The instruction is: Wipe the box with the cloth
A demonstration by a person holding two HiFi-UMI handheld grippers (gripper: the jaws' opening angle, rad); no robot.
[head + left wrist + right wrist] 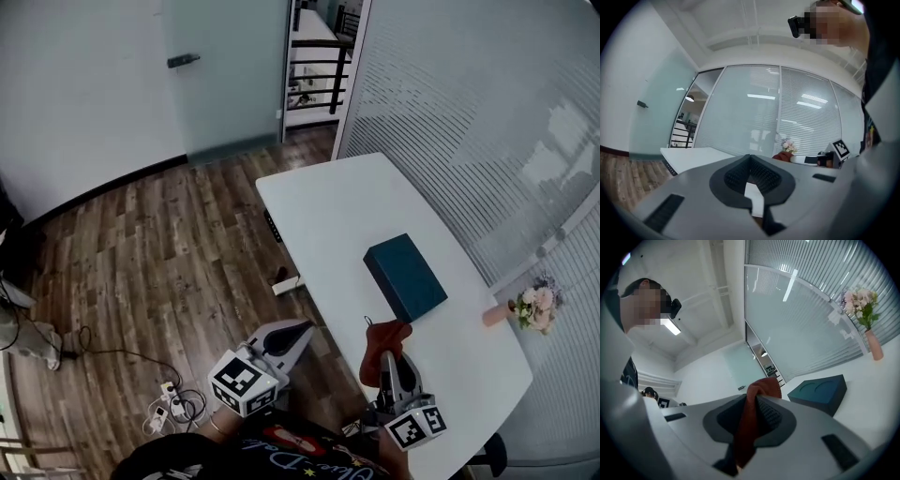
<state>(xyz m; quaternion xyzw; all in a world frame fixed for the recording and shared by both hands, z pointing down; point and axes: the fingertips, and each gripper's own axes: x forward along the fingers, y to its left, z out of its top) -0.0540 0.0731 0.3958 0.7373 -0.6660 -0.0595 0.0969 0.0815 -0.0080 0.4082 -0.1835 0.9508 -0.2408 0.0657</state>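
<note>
Far left, off the counter edge & over the wood floor: left gripper, jaws pressed together, nothing btwn them, no part in the job for now.

Further right, near the counter's front edge: right gripper, jaws clamped on the red cloth, w/ a bunch of it sticking out past the tips. Just beyond that: dark teal box, flat on the counter, roughly mid-counter. Cloth close to the box's near corner; no contact to be made out. Far right, at the counter edge: flowers in a small vase.

Progress, as judged: cloth in hand = done. Wiping itself not begun; whole box top and sides left to do.

Views compared:
- Left gripper view: confirms left gripper closed & empty; cloth only a red speck far off; no box in sight.
- Right gripper view: cloth pinched deep btwn the pads of the right gripper; curved recesses on the box top, not seen from the head view; vase upright behind.
- Head view only: overall layout, both grippers at once.
</note>
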